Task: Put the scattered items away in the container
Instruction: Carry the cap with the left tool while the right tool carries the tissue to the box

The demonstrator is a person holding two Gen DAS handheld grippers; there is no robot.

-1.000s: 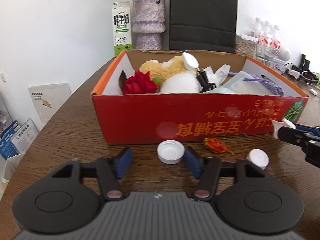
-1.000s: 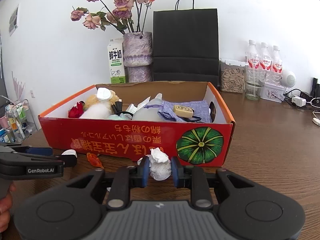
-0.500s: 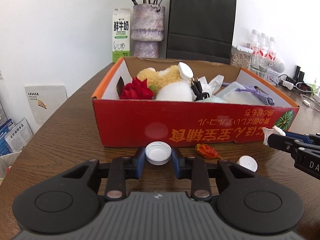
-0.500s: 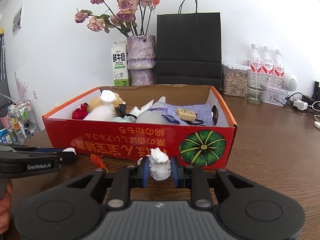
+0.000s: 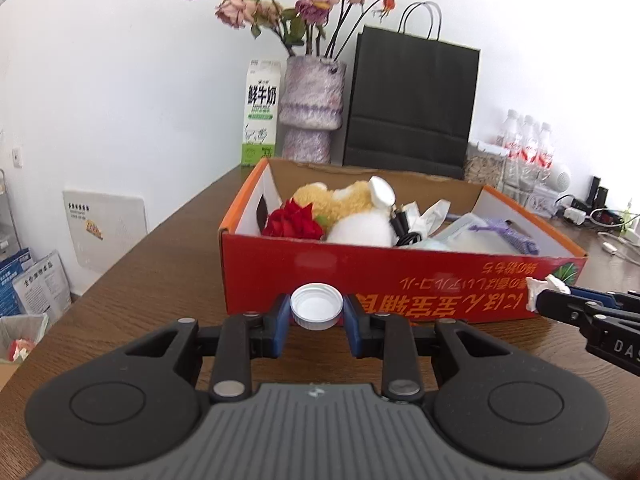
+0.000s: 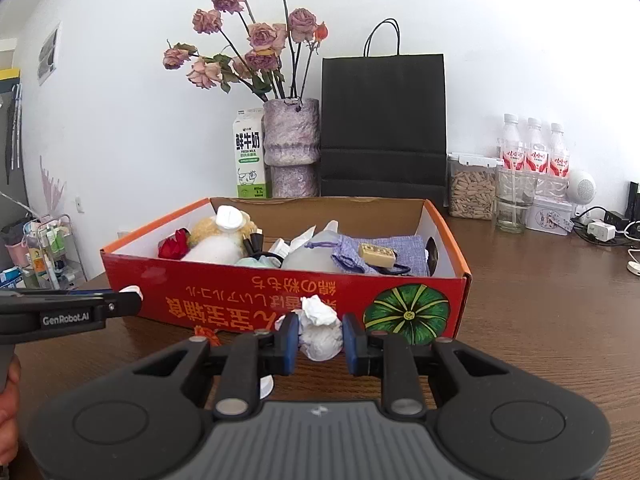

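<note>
My left gripper (image 5: 316, 314) is shut on a white bottle cap (image 5: 316, 304) and holds it off the table, in front of the red cardboard box (image 5: 400, 280). The right gripper (image 6: 319, 340) is shut on a crumpled white tissue (image 6: 319, 332), close to the box's front wall (image 6: 240, 292). Each gripper shows at the edge of the other's view: the right one with the tissue (image 5: 546, 286), the left one with the cap (image 6: 130, 291). An orange-red scrap (image 6: 206, 334) and a second white cap (image 6: 266, 386) lie on the table below the right gripper.
The box holds a plush toy (image 5: 344, 200), a red rose (image 5: 294, 220), a black cable and a purple pouch (image 6: 380, 252). Behind it stand a vase of dried roses (image 5: 312, 108), a milk carton (image 5: 260, 112) and a black paper bag (image 5: 412, 100). Bottles, a jar and cables sit at the far right.
The left gripper's jaws closed on the white cap and lifted it off the table toward the box. The right gripper kept its hold on the tissue and barely moved.
</note>
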